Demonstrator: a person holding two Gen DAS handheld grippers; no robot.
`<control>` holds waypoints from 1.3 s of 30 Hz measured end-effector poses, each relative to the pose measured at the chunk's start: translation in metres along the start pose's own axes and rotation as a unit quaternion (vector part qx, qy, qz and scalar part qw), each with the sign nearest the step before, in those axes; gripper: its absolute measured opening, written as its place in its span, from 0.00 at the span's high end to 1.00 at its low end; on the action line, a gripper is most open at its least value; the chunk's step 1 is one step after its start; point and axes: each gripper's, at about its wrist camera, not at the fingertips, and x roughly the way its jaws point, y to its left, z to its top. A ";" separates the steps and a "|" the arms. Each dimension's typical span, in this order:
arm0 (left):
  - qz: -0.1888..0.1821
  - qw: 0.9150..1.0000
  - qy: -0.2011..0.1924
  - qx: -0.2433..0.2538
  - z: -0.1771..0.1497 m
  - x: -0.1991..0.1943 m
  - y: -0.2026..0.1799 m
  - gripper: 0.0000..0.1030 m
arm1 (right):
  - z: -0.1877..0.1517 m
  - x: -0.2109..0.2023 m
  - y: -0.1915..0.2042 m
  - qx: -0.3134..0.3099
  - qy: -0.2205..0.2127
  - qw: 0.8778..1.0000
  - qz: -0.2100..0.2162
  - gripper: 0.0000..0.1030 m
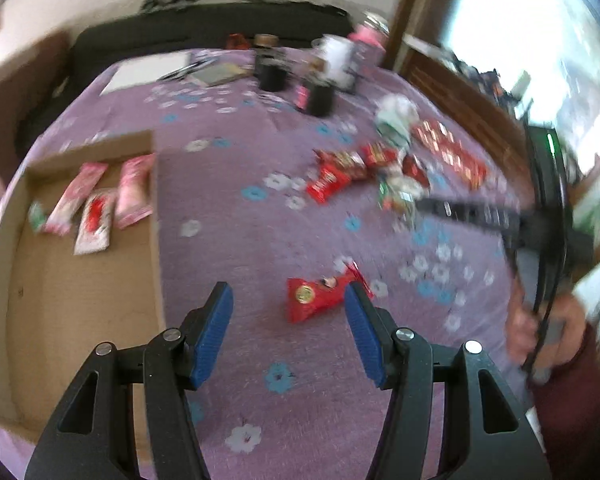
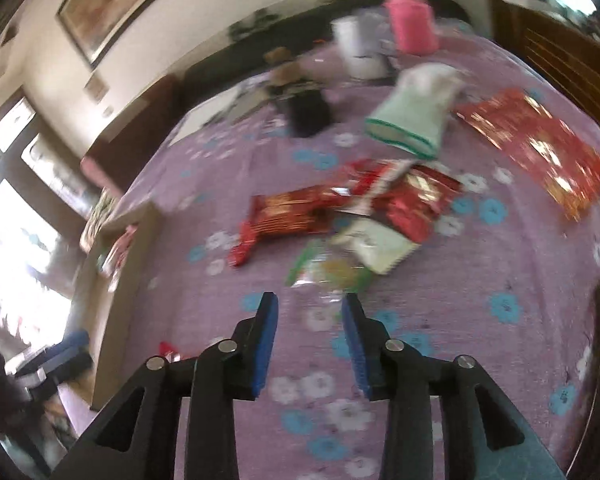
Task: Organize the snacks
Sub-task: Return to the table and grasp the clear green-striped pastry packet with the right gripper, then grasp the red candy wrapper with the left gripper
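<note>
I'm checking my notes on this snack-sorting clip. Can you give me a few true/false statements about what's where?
1. The cardboard box already holds pink packets. True.
2. The left claw grips a red packet. False: its jaws are apart and empty; the red packet lies on the cloth beyond them.
3. A pile of snacks lies ahead of the right claw. True.
4. The tablecloth is plain green. False: it is purple with flowers.

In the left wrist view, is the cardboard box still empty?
No. The cardboard box already holds several pink and white snack packets lying at its far end.
</note>
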 end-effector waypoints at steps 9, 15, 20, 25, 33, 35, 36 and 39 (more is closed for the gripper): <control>0.063 0.985 -0.023 0.157 -0.002 0.026 -0.039 0.43 | 0.016 0.030 0.004 -0.006 -0.021 0.998 -0.051 0.39; 0.086 0.973 -0.024 0.211 0.000 0.052 -0.050 0.31 | 0.019 0.047 0.015 -0.034 -0.020 0.997 -0.073 0.30; 0.078 0.967 -0.012 0.244 -0.005 0.064 -0.062 0.21 | 0.015 0.053 0.022 -0.064 -0.021 0.993 -0.098 0.30; 0.063 0.970 0.012 0.235 -0.007 0.063 -0.063 0.32 | 0.010 0.052 0.025 -0.083 -0.031 0.988 -0.123 0.59; 0.027 0.991 0.021 0.131 0.000 0.053 -0.041 0.98 | 0.012 0.040 0.004 -0.024 -0.038 0.997 -0.055 0.68; 0.023 0.993 0.018 0.110 0.002 0.049 -0.036 0.98 | 0.011 0.038 0.002 -0.018 -0.039 0.998 -0.052 0.69; 0.016 0.995 0.016 0.098 0.003 0.046 -0.034 0.97 | 0.010 0.037 0.001 -0.014 -0.038 0.998 -0.048 0.69; -0.035 0.998 0.017 0.049 0.011 0.044 -0.027 0.87 | 0.010 0.036 -0.001 -0.005 -0.039 0.998 -0.041 0.69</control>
